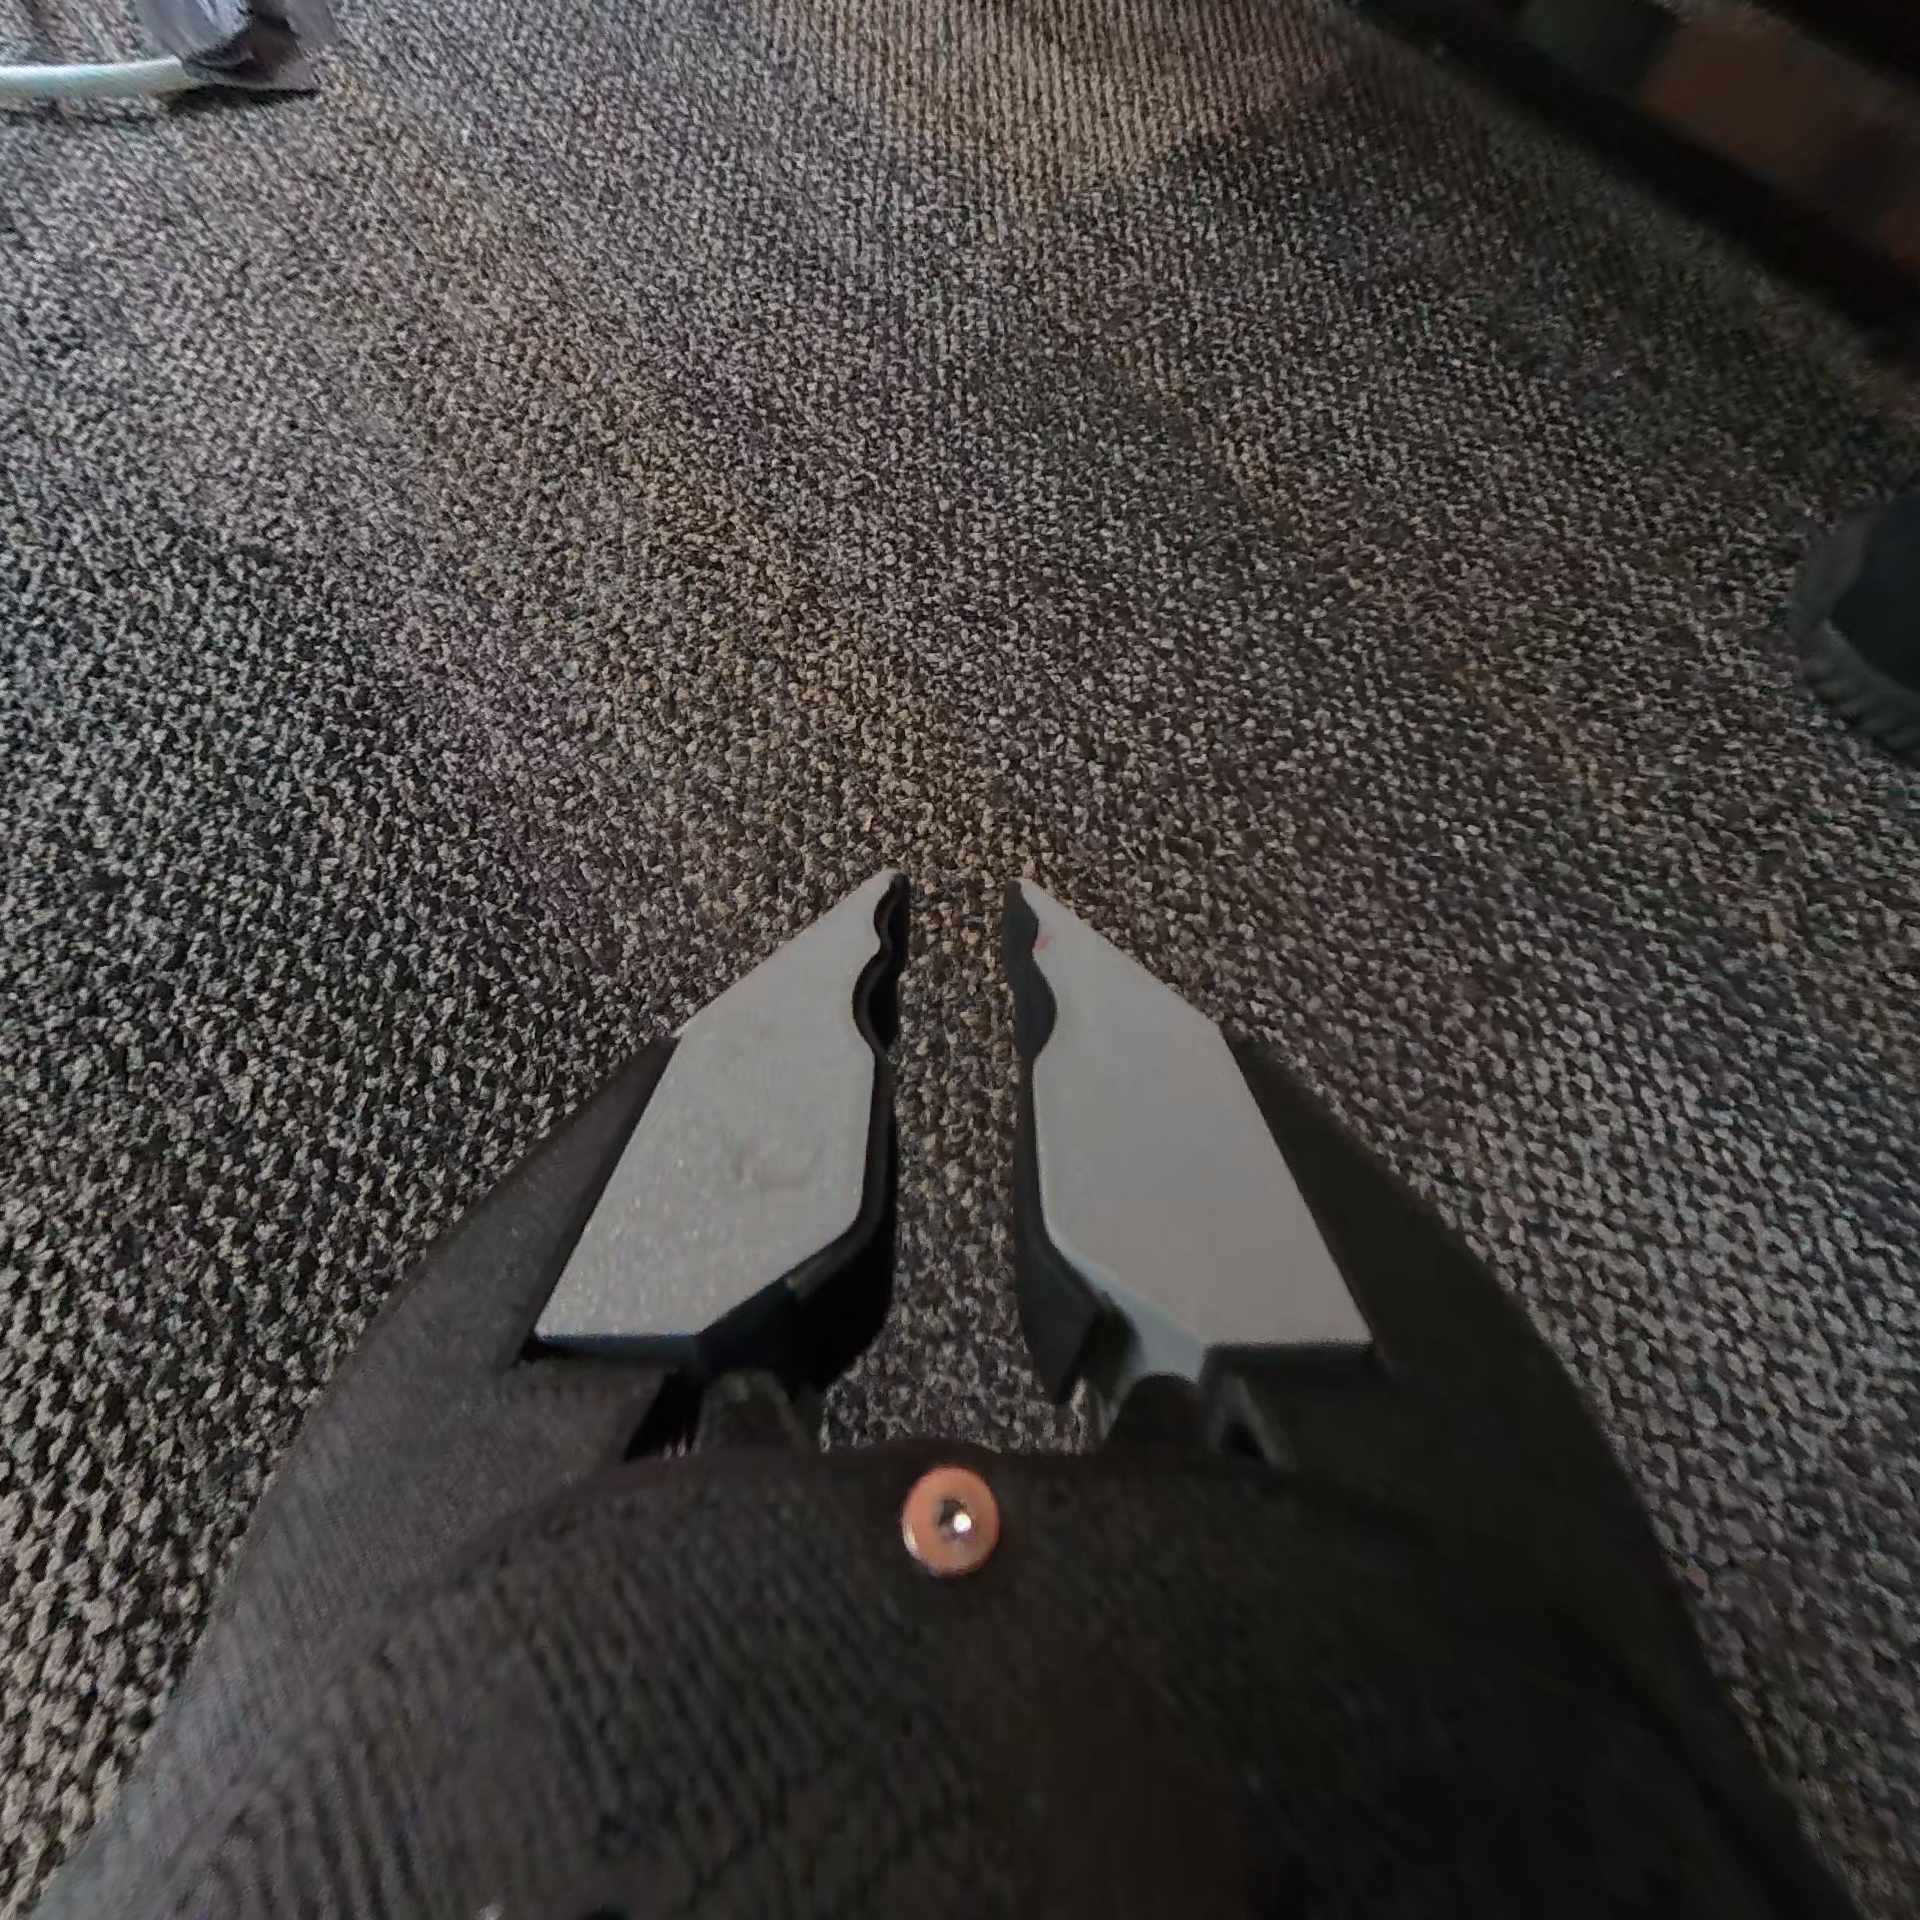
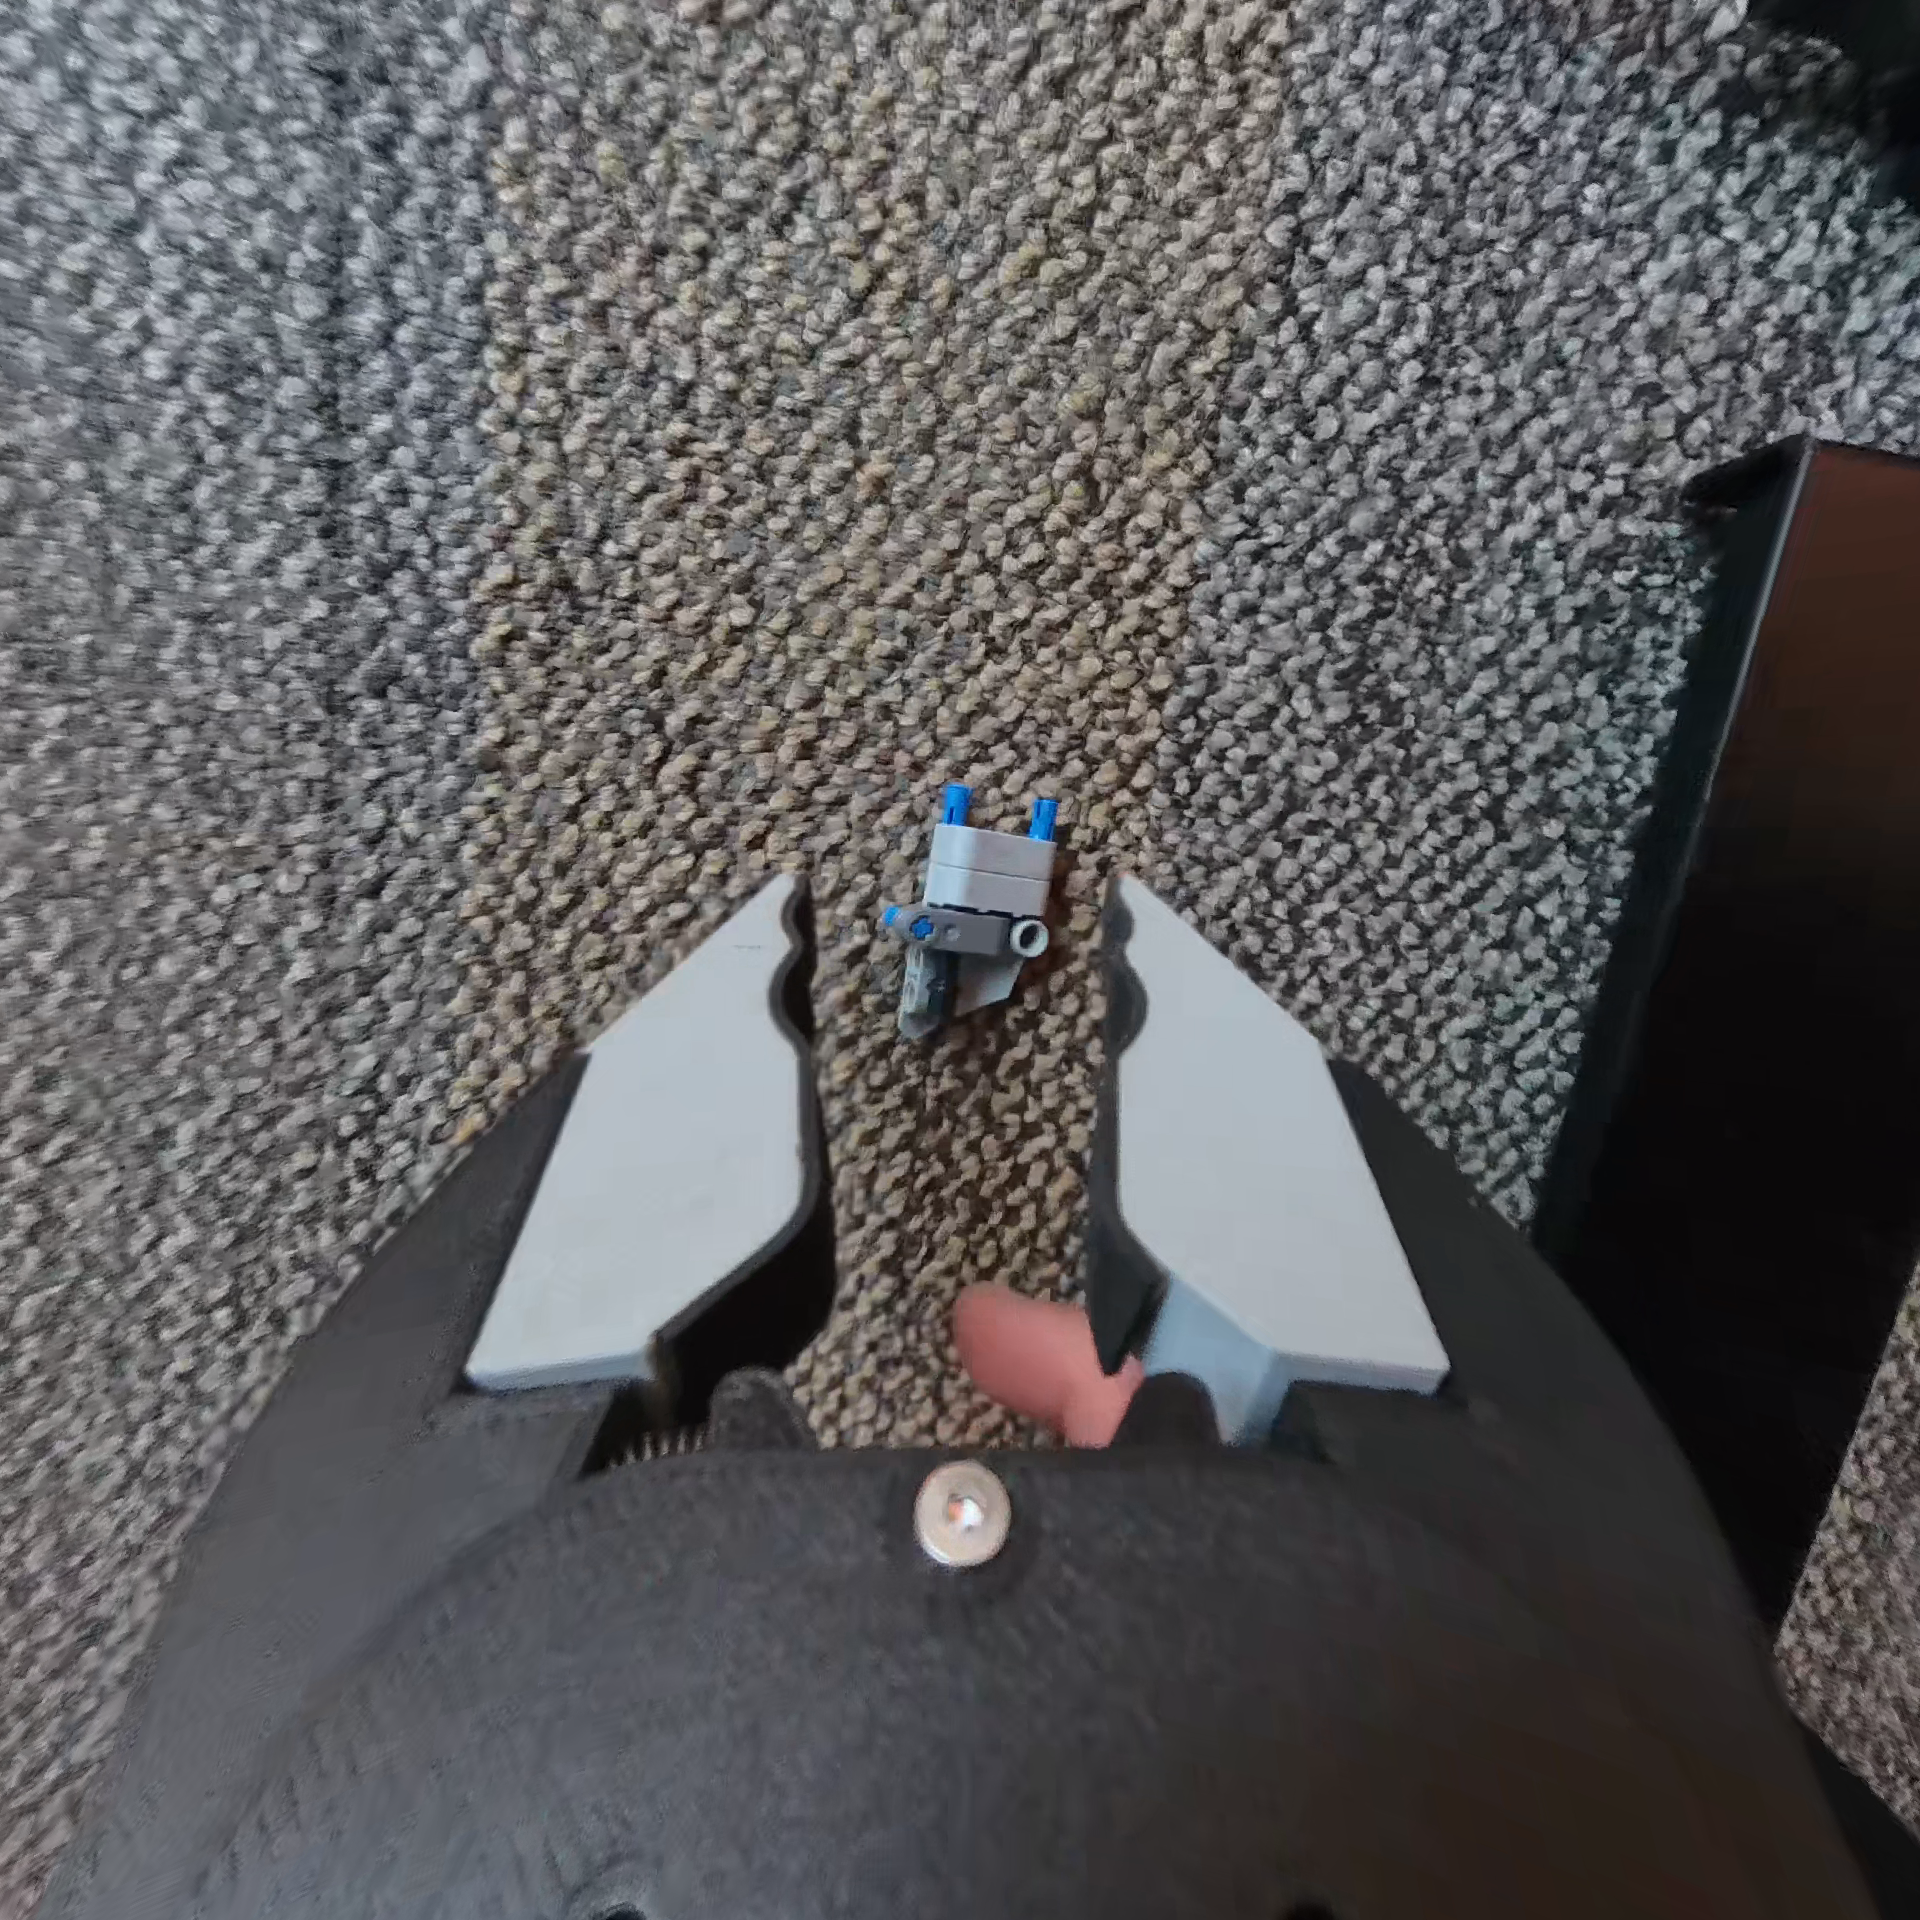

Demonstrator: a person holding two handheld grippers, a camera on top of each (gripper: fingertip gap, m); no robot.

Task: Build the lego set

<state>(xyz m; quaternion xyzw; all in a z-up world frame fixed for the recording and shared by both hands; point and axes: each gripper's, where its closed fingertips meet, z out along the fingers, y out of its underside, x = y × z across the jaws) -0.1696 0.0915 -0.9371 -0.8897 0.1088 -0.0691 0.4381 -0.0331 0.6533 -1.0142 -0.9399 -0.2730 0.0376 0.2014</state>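
A small grey lego assembly [image 2: 968, 909] with blue pins lies on the speckled carpet. My right gripper [image 2: 961, 894] is open, and the assembly lies between its two grey fingertips without touching either. A person's fingertip [image 2: 1023, 1356] shows low between the right fingers. My left gripper [image 1: 956, 896] hangs over bare carpet with a narrow gap between its fingertips and nothing in it. No lego piece shows in the left wrist view.
A dark upright panel of furniture [image 2: 1766, 935] stands close on the right of the right gripper. In the left wrist view a dark object [image 1: 1860, 644] sits at the right edge, dark furniture [image 1: 1714, 125] at the top right, and a pale cable [image 1: 94, 78] at the top left.
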